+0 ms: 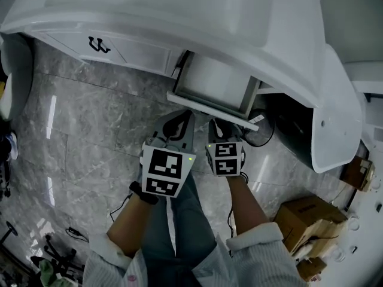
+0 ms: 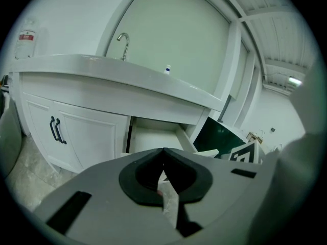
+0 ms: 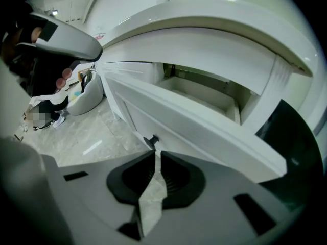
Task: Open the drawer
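The white drawer (image 1: pixel 210 81) under the vanity top stands pulled out, its inside bare; the left gripper view shows the drawer (image 2: pixel 153 137) open past my jaws. In the right gripper view its front panel (image 3: pixel 204 129) carries a small black knob (image 3: pixel 152 140). My right gripper (image 3: pixel 155 155) sits just short of that knob, its jaws a narrow gap apart with nothing between them. My left gripper (image 2: pixel 163 151) is shut and empty, tips touching. Both the left gripper (image 1: pixel 181 120) and the right gripper (image 1: pixel 219 124) hover side by side before the drawer front.
Left of the drawer are white cabinet doors with black handles (image 1: pixel 99 45). A dark bin (image 1: pixel 286 127) sits under the counter to the right. Cardboard boxes (image 1: pixel 306 217) stand on the marble floor at lower right. Cables lie on the floor at left.
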`<state>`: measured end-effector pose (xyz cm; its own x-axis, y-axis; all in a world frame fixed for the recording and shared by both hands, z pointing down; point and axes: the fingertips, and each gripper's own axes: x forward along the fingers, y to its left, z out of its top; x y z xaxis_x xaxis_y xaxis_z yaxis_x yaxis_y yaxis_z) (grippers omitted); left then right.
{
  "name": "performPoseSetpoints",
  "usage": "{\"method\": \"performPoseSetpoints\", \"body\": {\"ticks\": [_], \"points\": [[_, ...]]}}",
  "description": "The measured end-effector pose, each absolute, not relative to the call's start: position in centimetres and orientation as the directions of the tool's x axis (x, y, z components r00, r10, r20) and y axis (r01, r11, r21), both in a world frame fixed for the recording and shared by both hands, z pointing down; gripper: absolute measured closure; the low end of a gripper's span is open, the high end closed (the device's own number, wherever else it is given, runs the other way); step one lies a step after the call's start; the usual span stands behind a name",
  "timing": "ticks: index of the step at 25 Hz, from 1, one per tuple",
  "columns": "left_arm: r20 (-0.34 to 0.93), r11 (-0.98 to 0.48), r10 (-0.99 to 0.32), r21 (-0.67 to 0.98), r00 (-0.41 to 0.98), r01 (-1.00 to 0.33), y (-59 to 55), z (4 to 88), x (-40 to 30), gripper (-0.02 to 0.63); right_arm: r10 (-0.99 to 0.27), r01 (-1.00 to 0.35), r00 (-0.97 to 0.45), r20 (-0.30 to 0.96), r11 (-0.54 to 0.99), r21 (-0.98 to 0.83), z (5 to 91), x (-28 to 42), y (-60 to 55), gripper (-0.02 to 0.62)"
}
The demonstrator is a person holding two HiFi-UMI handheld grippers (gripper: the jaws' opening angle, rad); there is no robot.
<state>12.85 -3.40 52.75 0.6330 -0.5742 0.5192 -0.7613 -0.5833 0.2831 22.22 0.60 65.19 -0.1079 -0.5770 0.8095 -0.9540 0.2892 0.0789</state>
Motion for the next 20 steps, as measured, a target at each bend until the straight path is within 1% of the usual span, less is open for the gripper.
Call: {"method": "performPoseSetpoints", "body": {"ticks": [9, 20], "points": [[0.508, -0.64, -0.556, 0.242, 0.658, -0.729, -2.3, 48.2, 14.1, 0.591, -0.622, -0.963, -0.123, 0.773, 0.263, 0.058, 60.1, 22.0, 1.2, 0.554], [0.456, -0.668, -0.581, 0.206, 0.674, -0.715, -2.7, 40.9, 15.1, 0.591, -0.691, -0.961, -0.153, 0.706, 0.272, 0.058, 51.5, 21.7, -0.9, 0.554]]}}
